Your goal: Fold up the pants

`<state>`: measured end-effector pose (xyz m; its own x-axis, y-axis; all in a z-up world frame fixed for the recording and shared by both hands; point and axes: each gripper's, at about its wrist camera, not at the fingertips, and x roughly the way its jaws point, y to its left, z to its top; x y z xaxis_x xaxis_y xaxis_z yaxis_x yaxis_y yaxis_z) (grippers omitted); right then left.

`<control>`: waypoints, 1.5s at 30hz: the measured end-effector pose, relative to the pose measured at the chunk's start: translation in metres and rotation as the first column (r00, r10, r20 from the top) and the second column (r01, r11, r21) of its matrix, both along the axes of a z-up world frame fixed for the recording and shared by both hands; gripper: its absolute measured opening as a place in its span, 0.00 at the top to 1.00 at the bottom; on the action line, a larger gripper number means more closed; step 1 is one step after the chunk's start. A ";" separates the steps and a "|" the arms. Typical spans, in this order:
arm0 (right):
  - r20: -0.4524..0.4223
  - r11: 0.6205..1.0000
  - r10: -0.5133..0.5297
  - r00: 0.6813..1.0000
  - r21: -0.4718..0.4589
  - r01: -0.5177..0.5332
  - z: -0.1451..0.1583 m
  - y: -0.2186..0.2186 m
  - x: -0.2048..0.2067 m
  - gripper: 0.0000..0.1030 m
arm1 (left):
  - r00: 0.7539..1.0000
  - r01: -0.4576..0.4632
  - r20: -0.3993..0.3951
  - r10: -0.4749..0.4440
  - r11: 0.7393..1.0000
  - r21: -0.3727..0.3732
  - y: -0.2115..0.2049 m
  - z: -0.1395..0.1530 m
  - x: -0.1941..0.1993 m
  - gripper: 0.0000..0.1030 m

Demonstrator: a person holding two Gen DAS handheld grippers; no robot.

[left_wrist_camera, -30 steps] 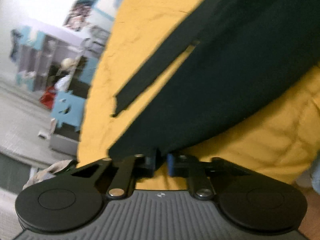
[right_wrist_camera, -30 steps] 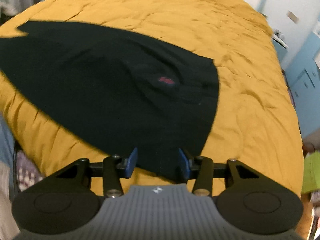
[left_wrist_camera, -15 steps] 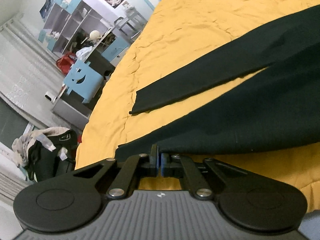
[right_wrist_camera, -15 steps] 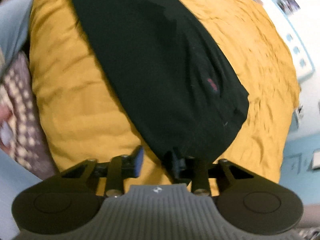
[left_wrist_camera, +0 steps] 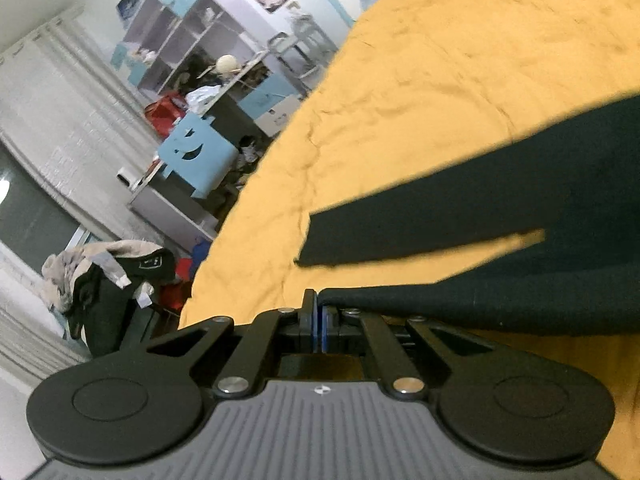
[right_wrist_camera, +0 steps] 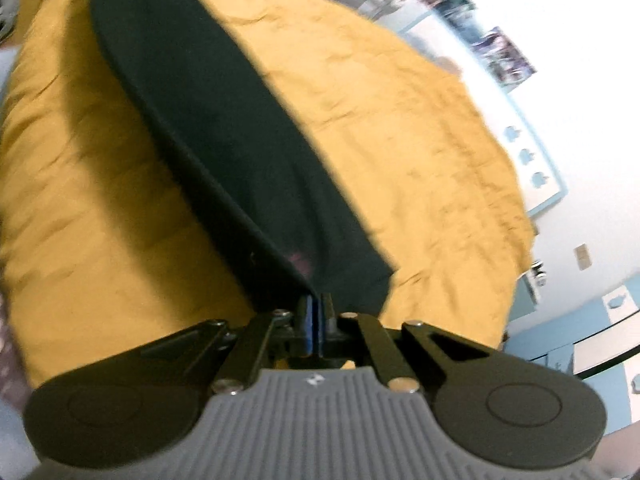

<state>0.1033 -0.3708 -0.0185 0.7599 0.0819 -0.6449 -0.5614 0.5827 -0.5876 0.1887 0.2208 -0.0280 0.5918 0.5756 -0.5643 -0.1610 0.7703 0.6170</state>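
Observation:
Black pants [left_wrist_camera: 500,216] lie on a yellow bedspread [left_wrist_camera: 440,80]. In the left wrist view my left gripper [left_wrist_camera: 319,304] is shut on the hem corner of the near leg, which is lifted off the bed; the far leg lies flat behind it. In the right wrist view my right gripper [right_wrist_camera: 316,304] is shut on the near waist corner of the pants [right_wrist_camera: 224,128], and that edge is raised, casting a shadow on the bedspread [right_wrist_camera: 400,120].
Beyond the bed's left edge stand a blue chair [left_wrist_camera: 196,152], a cluttered desk and shelves [left_wrist_camera: 192,48], and a pile of clothes [left_wrist_camera: 108,268]. A white wall with posters [right_wrist_camera: 500,52] and blue cabinets [right_wrist_camera: 600,340] lie right of the bed.
Both grippers closed on the near edge of the pants and lifted it off the bed. The right gripper was open a second ago and is shut now.

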 end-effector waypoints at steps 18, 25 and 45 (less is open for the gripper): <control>-0.170 0.966 -0.206 0.964 0.124 0.228 -0.039 0.000 0.246 1.00 | 0.983 -0.056 -0.166 0.073 0.993 0.104 -0.011 -0.045 0.172 0.99; -0.290 0.956 -0.237 0.927 0.102 0.277 -0.092 0.003 0.288 1.00 | 0.965 0.004 -0.259 0.041 0.986 0.168 -0.016 -0.088 0.202 0.99; -0.370 0.782 -0.320 0.872 0.416 0.464 -0.066 -0.076 0.265 0.59 | 0.996 -0.053 -0.079 0.045 0.992 -0.112 -0.025 -0.052 0.165 0.58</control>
